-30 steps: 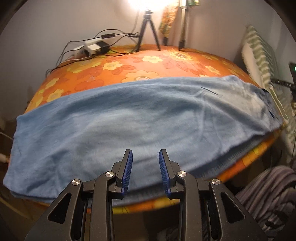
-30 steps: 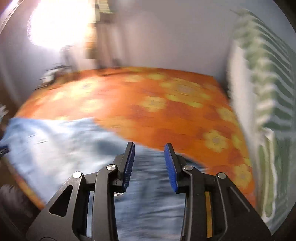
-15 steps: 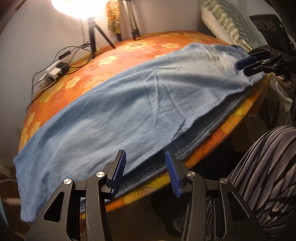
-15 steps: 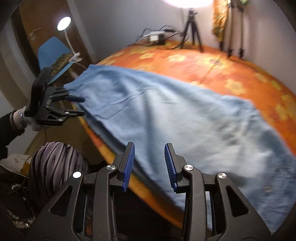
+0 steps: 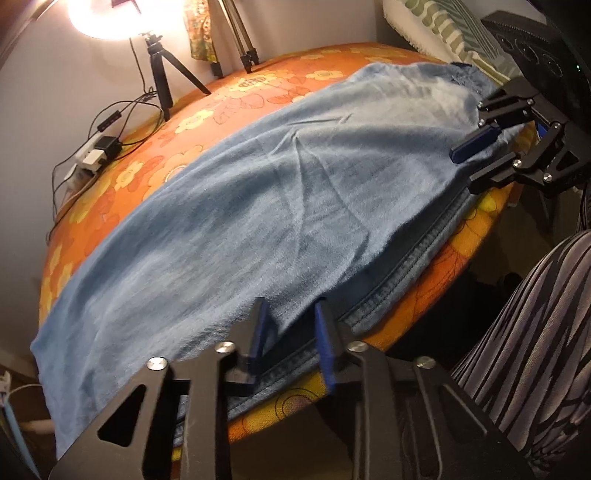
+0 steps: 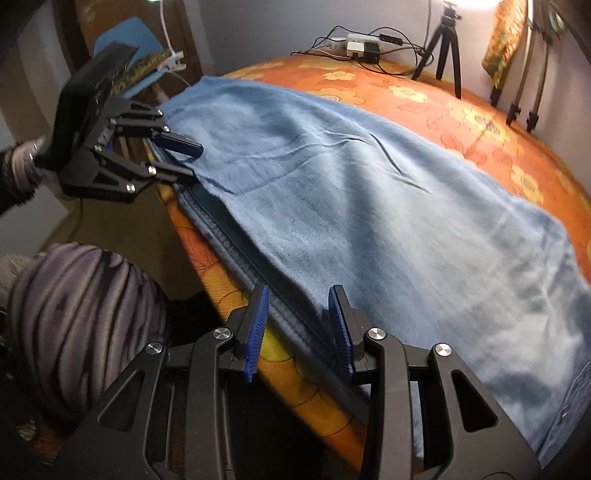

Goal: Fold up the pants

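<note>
1. Left tool (image 5: pixel 290 332) is at the near hem of the pants (image 5: pixel 258 206), jaws closing, the seamed edge between its blue pads (image 5: pixel 258 328); whether they already pinch the cloth, I can't tell.
2. Right tool (image 6: pixel 297 328) sits at the same near edge further along the pants, jaws parted and steady, with the dark seam running between them and no visible squeeze on it.
3. From the left wrist view, the right tool (image 5: pixel 517 147) shows at the far end of the pants, one blue pad lying on top of the denim.
4. From the right wrist view, the left tool (image 6: pixel 173 158) is at the other end, upper finger over the cloth, lower finger under the edge.
5. The pants lie flat and lengthwise along the near side of the orange flowered tabletop (image 5: pixel 221 96), folded leg on leg.
6. Beyond the pants: a small black tripod (image 5: pixel 162 74), with a lamp (image 5: pixel 107 14) glowing above it.
7. A power strip (image 5: pixel 92 155) with cables lies beyond the pants, at the tabletop's far edge.
8. A striped trouser leg (image 5: pixel 524 339) of the person is just off the pants' near edge.
</note>
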A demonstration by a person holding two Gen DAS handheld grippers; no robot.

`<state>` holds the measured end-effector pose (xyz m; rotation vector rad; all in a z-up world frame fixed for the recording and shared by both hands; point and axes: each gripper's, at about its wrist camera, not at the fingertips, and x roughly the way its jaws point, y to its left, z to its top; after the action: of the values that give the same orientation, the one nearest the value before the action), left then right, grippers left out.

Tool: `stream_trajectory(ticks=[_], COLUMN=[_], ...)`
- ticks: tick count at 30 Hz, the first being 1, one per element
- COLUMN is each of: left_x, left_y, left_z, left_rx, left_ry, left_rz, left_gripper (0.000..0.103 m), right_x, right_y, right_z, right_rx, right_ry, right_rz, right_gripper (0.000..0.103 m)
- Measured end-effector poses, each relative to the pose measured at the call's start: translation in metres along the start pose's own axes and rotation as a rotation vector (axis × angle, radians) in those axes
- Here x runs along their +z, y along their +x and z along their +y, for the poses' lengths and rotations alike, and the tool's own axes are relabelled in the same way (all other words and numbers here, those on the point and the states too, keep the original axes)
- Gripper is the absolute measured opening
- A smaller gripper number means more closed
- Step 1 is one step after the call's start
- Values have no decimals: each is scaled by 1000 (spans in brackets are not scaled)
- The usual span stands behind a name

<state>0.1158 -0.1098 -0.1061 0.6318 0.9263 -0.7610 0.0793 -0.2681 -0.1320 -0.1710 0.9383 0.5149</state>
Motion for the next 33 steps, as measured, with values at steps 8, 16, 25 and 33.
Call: stream_trajectory(ticks=[8, 16, 25, 33], left_x=[-1, -6, -25, -90], left_y=[-6, -22, -21, -69], left_z=[1, 4, 6, 73], left_rx=[-3, -27, -64, -4], left_ry=[-13, -52, -119, -459], left_rz=[-38, -67, -17, -113], left_gripper=[5, 4, 6, 15], right_x=[7, 5, -1, 21], right_y=[13, -8, 6, -21], right_z=[6, 14, 18, 8], right_rx=[-49, 1, -6, 94], right_ry=[-54, -67, -99, 11], right_rz=[9, -41, 31, -97], right_gripper=[7, 4, 4, 11])
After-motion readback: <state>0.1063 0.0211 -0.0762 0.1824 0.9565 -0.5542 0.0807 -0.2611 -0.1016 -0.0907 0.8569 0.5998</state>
